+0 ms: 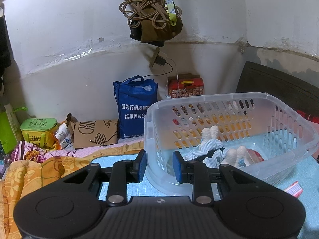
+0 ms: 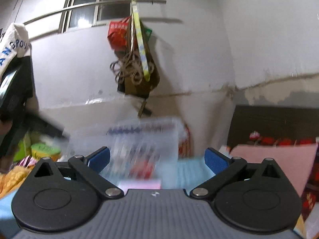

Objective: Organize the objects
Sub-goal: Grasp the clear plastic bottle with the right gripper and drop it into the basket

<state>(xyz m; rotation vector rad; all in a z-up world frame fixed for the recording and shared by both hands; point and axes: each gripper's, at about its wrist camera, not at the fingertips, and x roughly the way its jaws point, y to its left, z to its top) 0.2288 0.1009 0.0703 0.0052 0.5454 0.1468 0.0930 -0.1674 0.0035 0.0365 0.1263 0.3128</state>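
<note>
Two views, and only my left one is sharp. My left tongs point(image 1: 159, 166) straddle the near corner wall of the clear plastic basket point(image 1: 295, 139), one blue pad outside and one inside, with a gap remaining, so I cannot tell whether they grip it. Striped cloth point(image 1: 211, 148) and white socks point(image 1: 209, 132) lie inside the basket, which sits on the light blue mat point(image 1: 307, 171) on the bed. Behind stand a blue tote bag point(image 1: 135, 107) and a red box point(image 1: 185, 86).

My right tongs point(image 2: 157, 160) stand wide apart, holding nothing; the basket point(image 2: 143, 139) ahead is smeared by blur. Only this view shows the window point(image 2: 99, 10).
</note>
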